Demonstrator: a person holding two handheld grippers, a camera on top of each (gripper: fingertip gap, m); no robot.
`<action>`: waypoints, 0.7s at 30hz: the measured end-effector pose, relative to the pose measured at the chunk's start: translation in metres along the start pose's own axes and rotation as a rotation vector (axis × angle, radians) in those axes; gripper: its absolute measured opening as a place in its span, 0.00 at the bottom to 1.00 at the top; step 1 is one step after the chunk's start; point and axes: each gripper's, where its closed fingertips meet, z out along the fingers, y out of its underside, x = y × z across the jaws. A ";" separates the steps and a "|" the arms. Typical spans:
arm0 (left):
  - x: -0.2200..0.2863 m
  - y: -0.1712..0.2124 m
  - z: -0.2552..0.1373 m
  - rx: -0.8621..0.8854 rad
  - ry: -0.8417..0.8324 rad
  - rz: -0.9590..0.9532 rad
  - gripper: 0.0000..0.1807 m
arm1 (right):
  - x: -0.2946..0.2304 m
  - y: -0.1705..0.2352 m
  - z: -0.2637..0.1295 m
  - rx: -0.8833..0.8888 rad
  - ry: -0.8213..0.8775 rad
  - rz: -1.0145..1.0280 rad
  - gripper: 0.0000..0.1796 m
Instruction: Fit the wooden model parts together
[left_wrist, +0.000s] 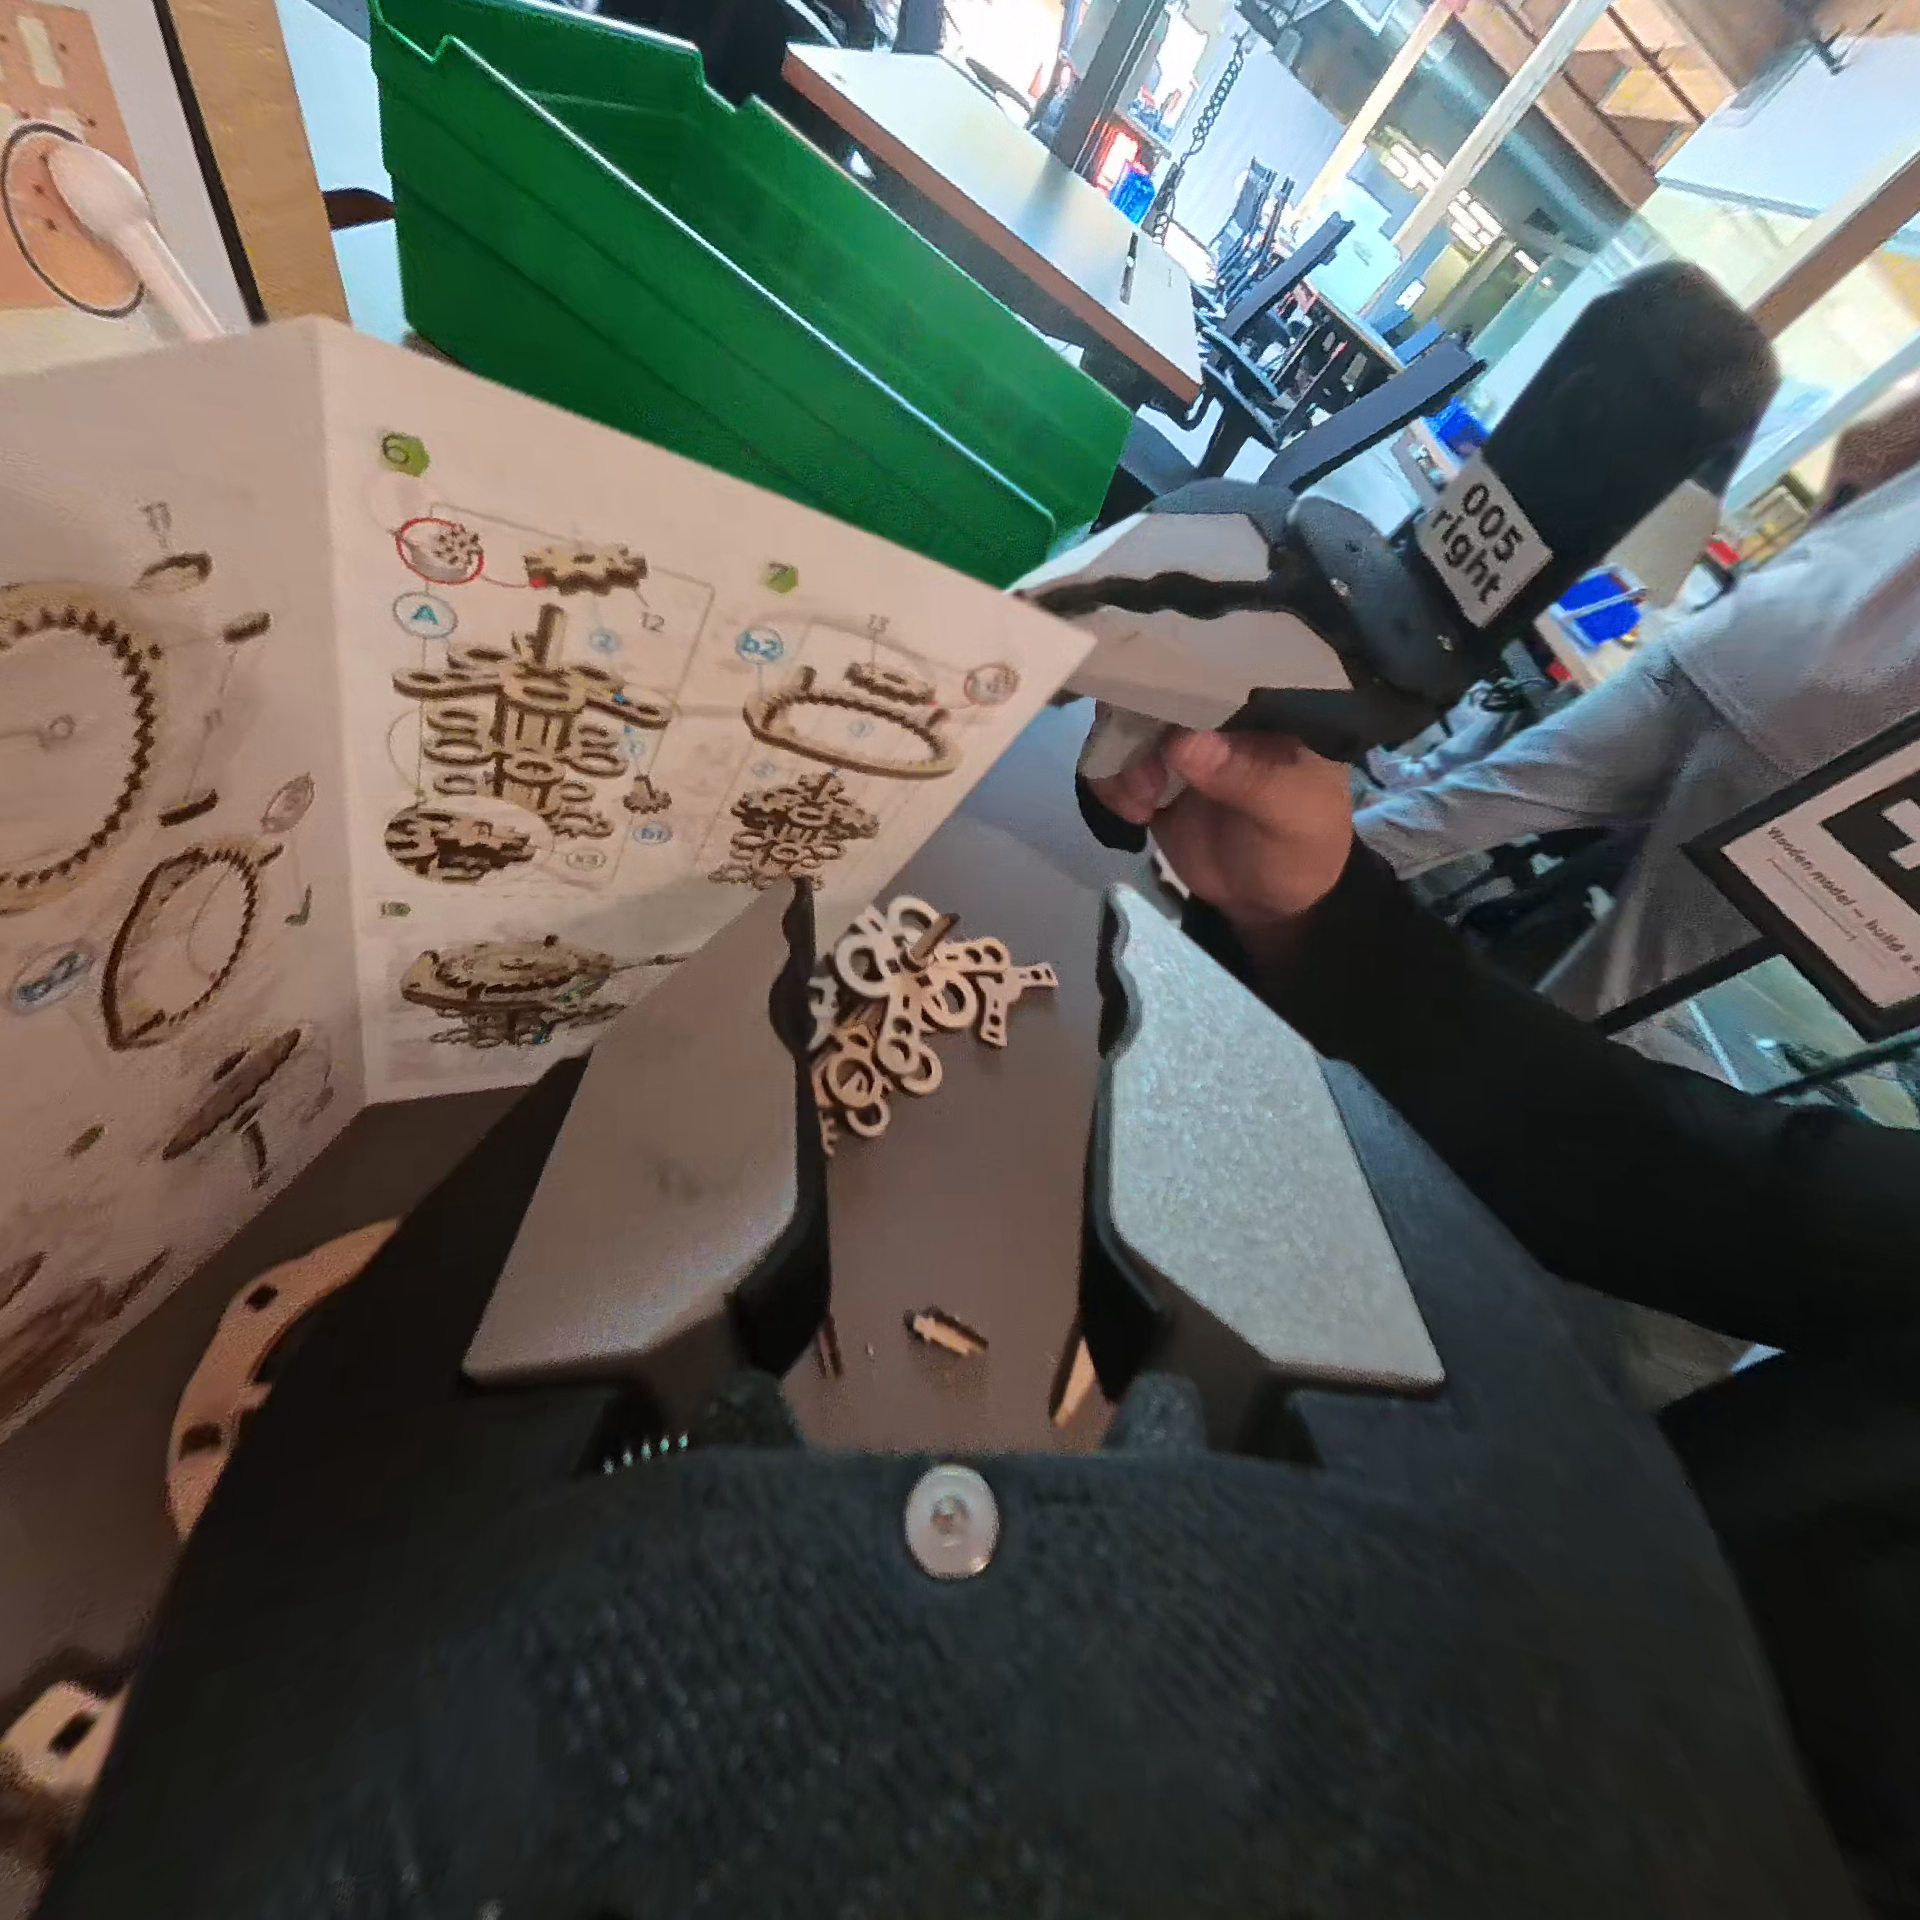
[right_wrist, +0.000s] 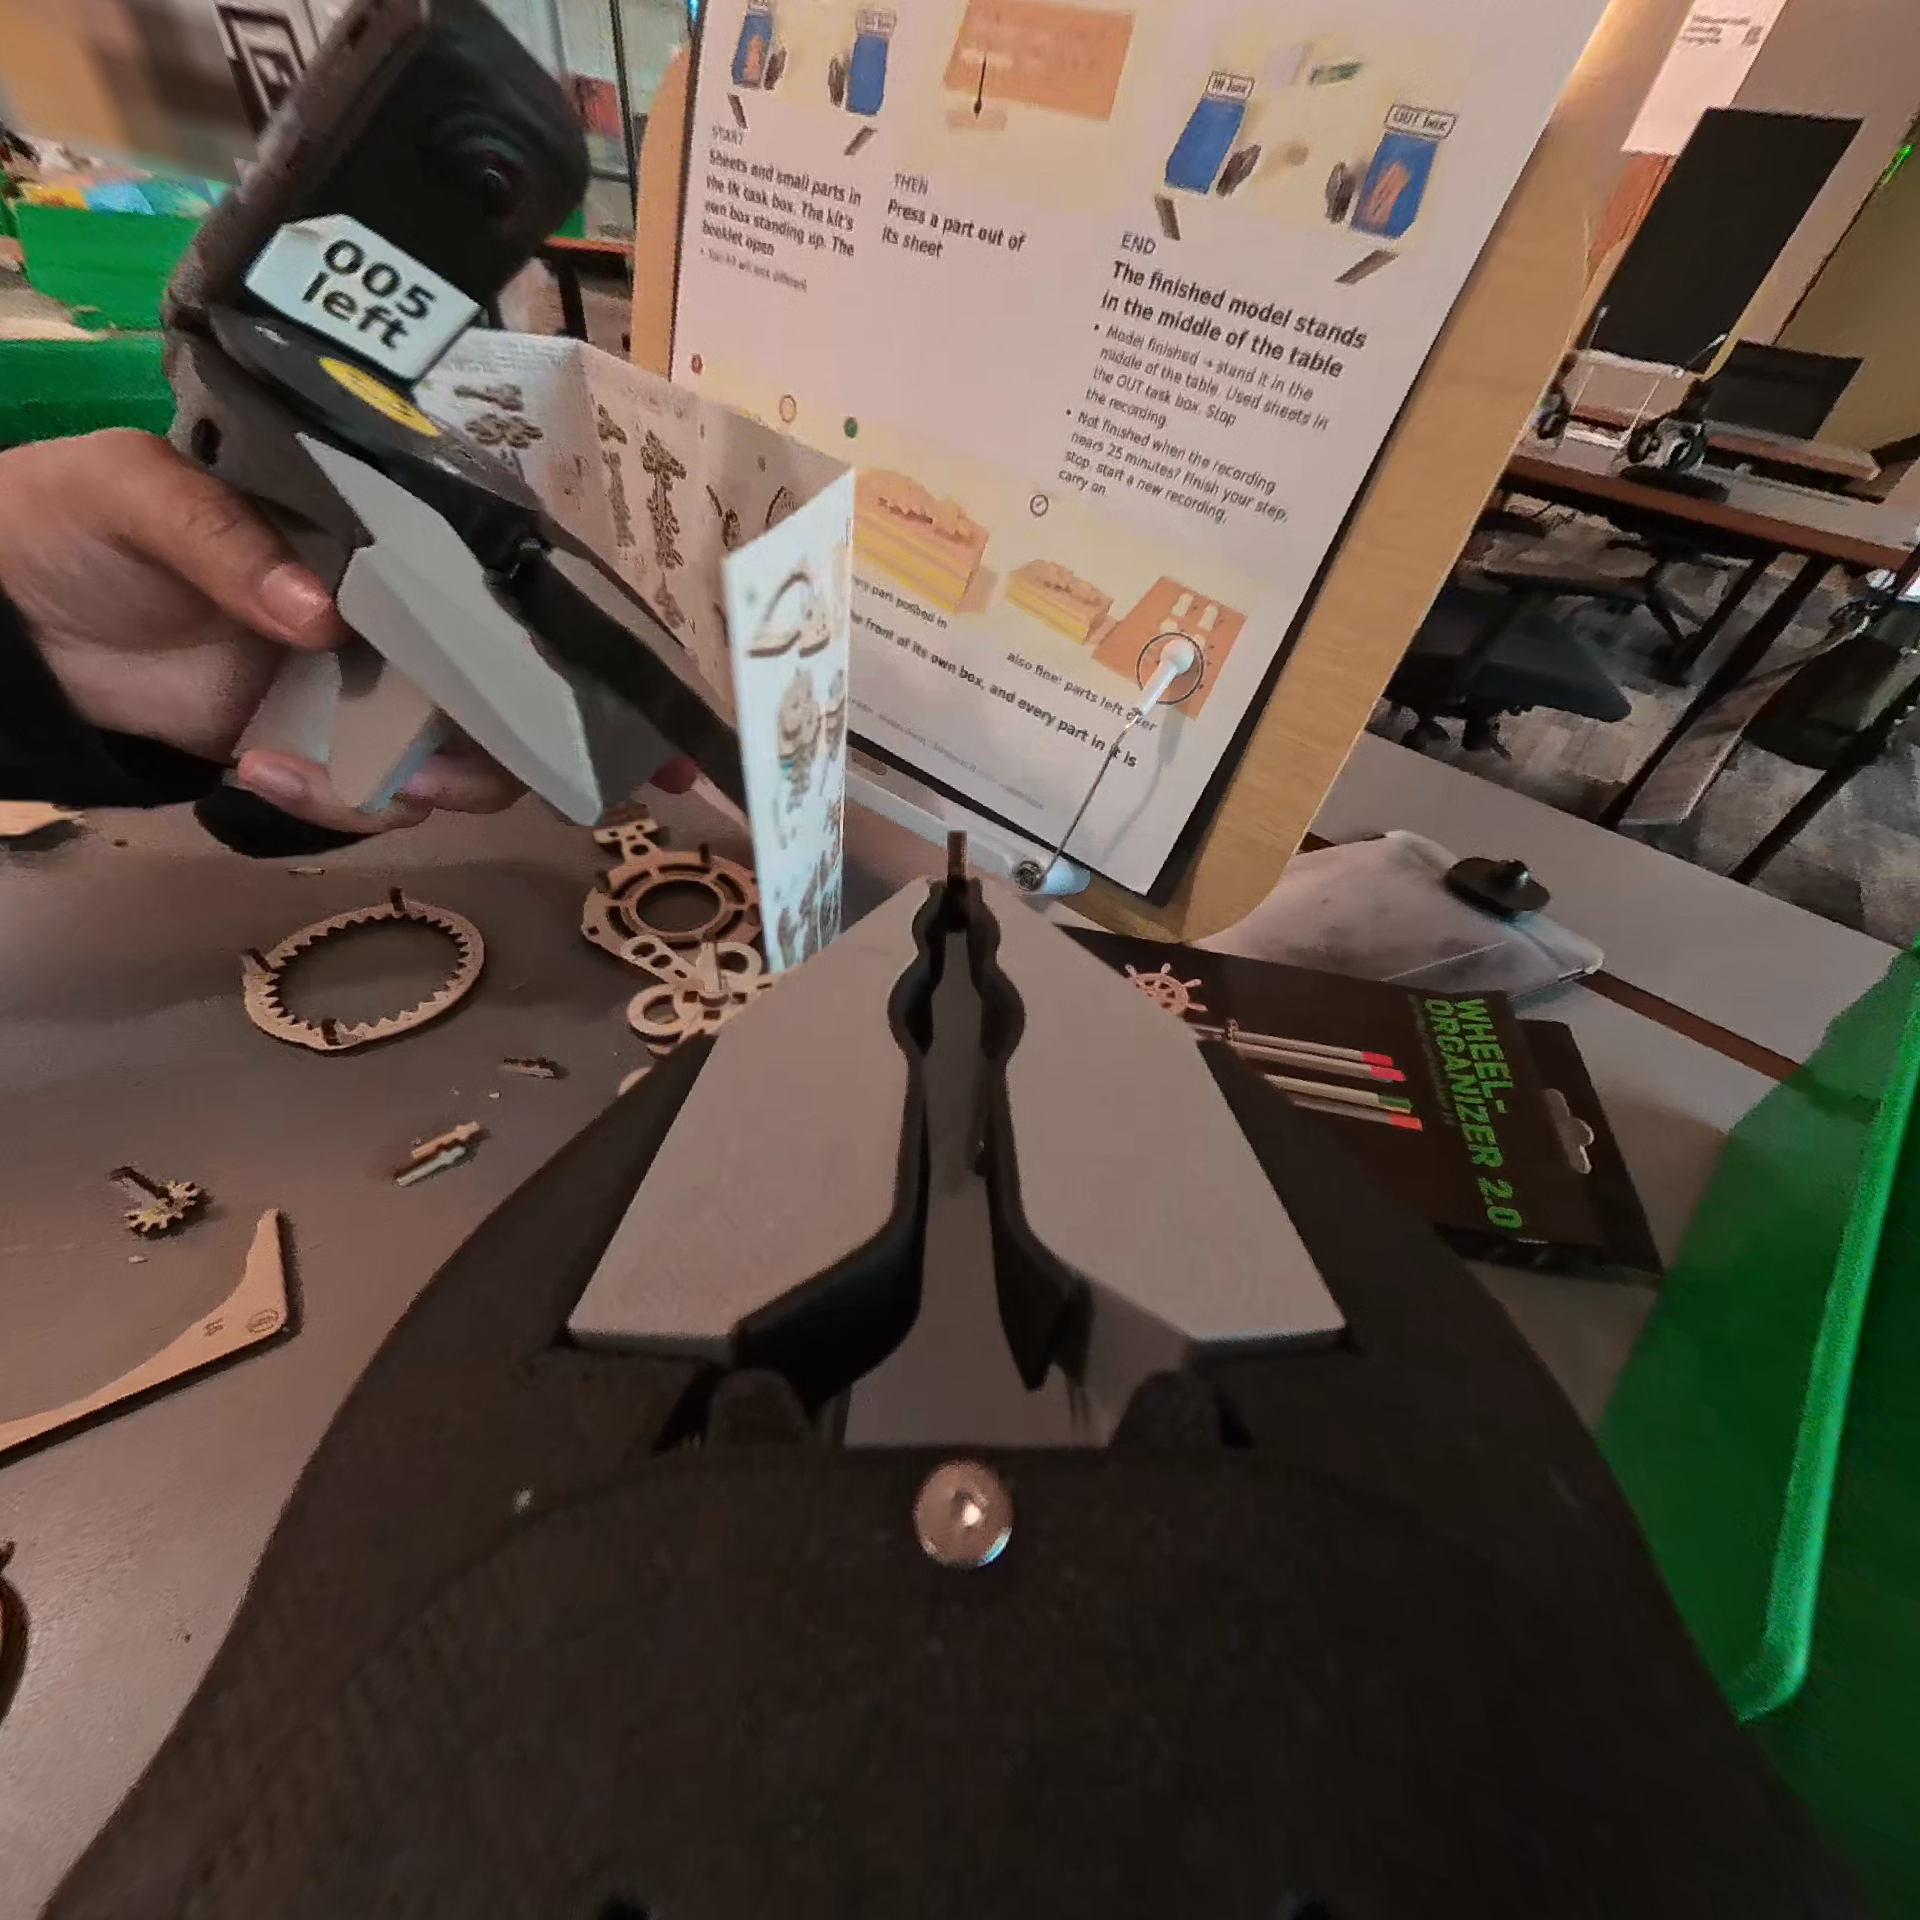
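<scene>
While the left gripper (left_wrist: 951, 997) hangs over the dark table (left_wrist: 966, 1226), its jaws stand wide apart with nothing between them. Right past the fingertips sits the half-built stack of ring parts (left_wrist: 904, 1008) with a peg sticking up, and a loose pin (left_wrist: 945, 1332) lies nearer the camera. Standing up at the left is the folded booklet (left_wrist: 520, 727), and the right gripper (left_wrist: 1049, 603) appears to be up against its top corner, though I can't tell from here if it's actually pinching the page. Behind that: green bins (left_wrist: 727, 291), then an open office with desks and chairs. My guess is this is a check-the-diagram pause, not a fitting step.

Over in the right wrist view, the right gripper (right_wrist: 956, 904) has its jaws nearly closed on a small dark wooden stick (right_wrist: 957, 857) that pokes out just past the tips. The left gripper (right_wrist: 644, 769) hovers above the parts with the booklet (right_wrist: 790, 727) beside it. On the table: a toothed ring (right_wrist: 364, 971), a round hub piece (right_wrist: 670, 904), a tiny gear (right_wrist: 156, 1200) and a scrap of sheet (right_wrist: 197, 1340). A poster board (right_wrist: 1039, 416) stands behind, with the kit's dark card (right_wrist: 1455, 1122) and a green bin (right_wrist: 1787, 1351) at right.

Next move probably calls for finding the slot that stick belongs in and lining it up straight. It's thin, so I'd press gently.
</scene>
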 end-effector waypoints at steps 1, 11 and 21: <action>0.001 0.002 -0.003 0.000 -0.010 0.007 0.28 | -0.001 0.000 0.000 0.000 -0.005 -0.002 0.00; 0.028 0.040 -0.041 -0.073 -0.076 0.049 0.29 | -0.012 -0.003 -0.005 0.021 -0.011 -0.105 0.00; -0.002 0.067 -0.025 -0.175 -0.394 0.331 0.25 | -0.025 0.007 0.003 -0.055 0.001 -0.284 0.00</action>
